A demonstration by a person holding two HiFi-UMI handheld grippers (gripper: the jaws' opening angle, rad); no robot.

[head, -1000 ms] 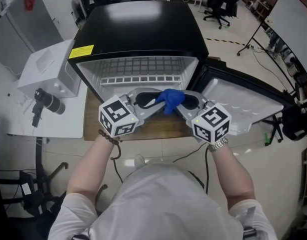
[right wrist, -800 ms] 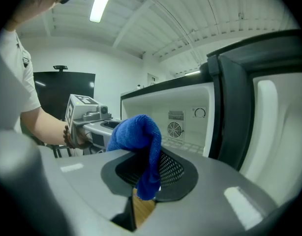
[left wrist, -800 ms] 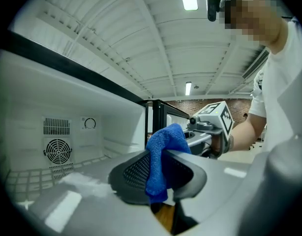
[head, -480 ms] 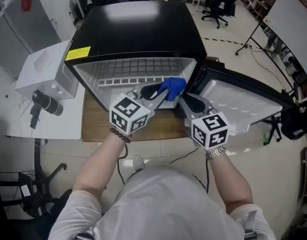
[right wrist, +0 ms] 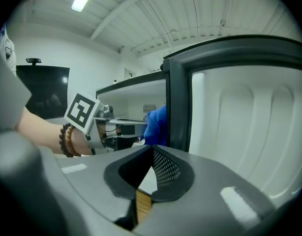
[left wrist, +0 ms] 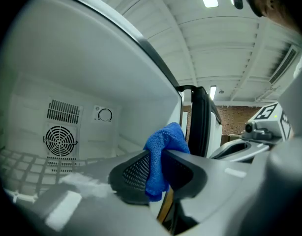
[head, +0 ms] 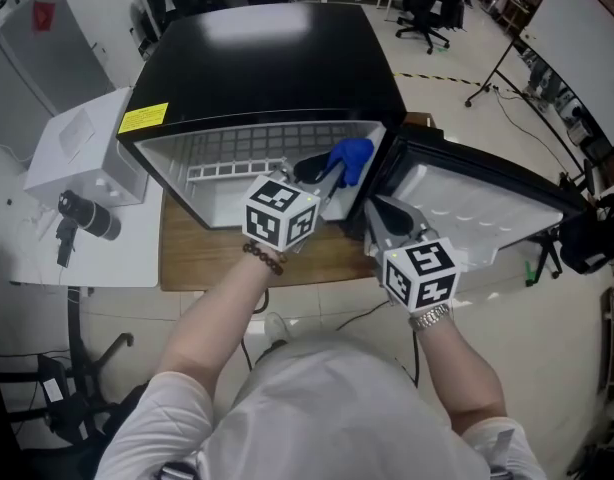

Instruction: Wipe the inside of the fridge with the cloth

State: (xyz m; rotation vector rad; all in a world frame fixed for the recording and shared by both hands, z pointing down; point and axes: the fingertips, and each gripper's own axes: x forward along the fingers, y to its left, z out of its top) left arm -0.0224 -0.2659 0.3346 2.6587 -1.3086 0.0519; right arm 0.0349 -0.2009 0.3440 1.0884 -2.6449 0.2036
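Left gripper [left wrist: 157,170], jaws just tightened, on blue cloth [left wrist: 163,140] at fridge [head: 267,58] mouth; right gripper [right wrist: 150,170] closed, empty.

Both bare forearms reached forward from the body. The left forearm [head: 212,318] angled across toward the right, so that the left claw [head: 330,178] lay ahead of the other. It pointed about level. Its jaws had just been closing and now pinched a blue cloth [left wrist: 163,141], which bunched up above the pads. The right forearm [head: 457,363] ran straighter. The right claw [right wrist: 152,154] sat nearer the body, tipped slightly downward, its jaws just closed tip to tip with nothing between them. A bead bracelet [head: 261,259] ringed the left wrist, a metal watch [head: 431,317] the right. How each palm gripped its handle could not be made out behind the marker cubes [head: 280,213].
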